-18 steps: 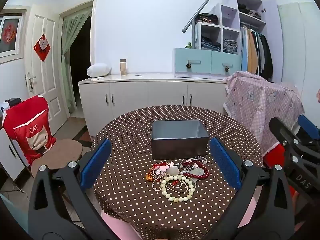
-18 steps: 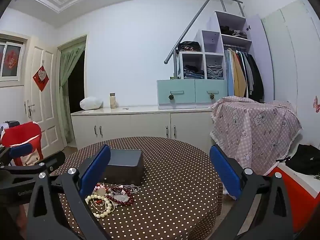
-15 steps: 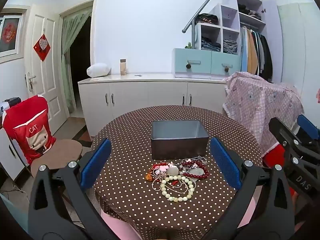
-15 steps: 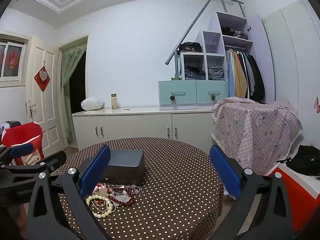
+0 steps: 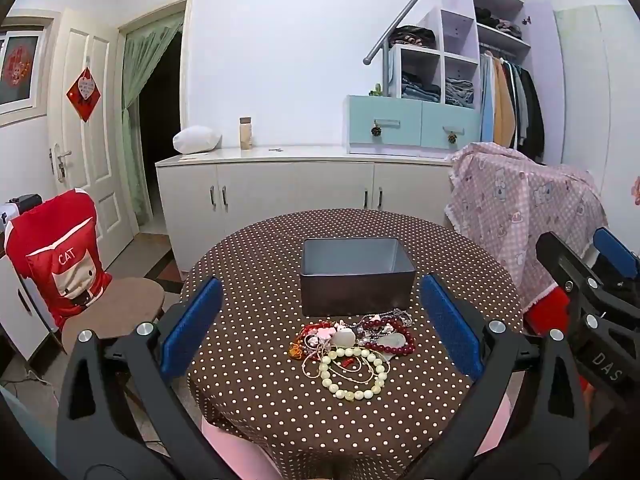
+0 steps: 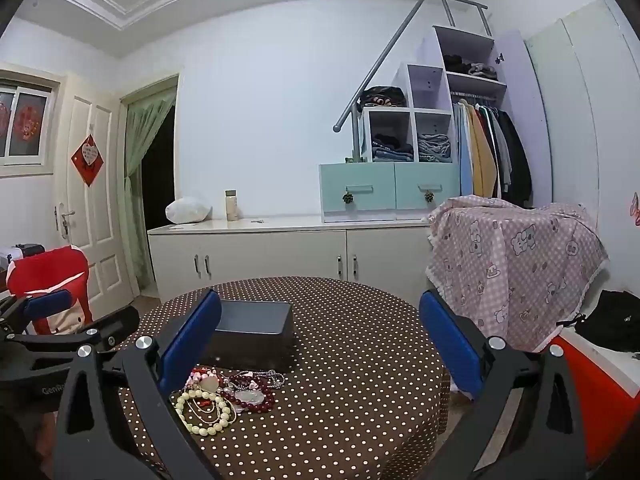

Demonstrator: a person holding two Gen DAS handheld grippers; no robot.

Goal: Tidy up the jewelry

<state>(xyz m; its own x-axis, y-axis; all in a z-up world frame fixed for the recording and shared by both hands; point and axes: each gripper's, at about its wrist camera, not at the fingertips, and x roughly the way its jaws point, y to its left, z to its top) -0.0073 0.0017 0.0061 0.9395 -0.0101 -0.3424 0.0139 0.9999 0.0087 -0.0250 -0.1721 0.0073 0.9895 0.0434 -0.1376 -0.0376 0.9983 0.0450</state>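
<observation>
A tangled pile of jewelry [image 5: 352, 348] lies on the round table with a brown dotted cloth [image 5: 248, 280]: a cream bead bracelet [image 5: 354, 374], a dark red bead bracelet [image 5: 394, 336], thin chains and pink pieces. Right behind the pile stands an open dark grey metal box [image 5: 356, 276], nothing visible inside. My left gripper [image 5: 320, 328] hovers open before the table's near edge, the pile between its blue pads in the picture but farther off. My right gripper [image 6: 320, 344] is open too, to the right; the pile [image 6: 228, 394] and box [image 6: 252, 332] lie at its lower left.
A chair with a red cover [image 5: 60, 264] stands left of the table. Right of it is furniture under a pink patterned cloth [image 5: 524, 208]. A white cabinet [image 5: 296, 188] runs along the back wall. A red and white box [image 6: 592, 384] sits at the far right.
The right gripper's view has shifted slightly, so the room sits a little lower and righter in its picture. The left gripper and the jewelry have not moved.
</observation>
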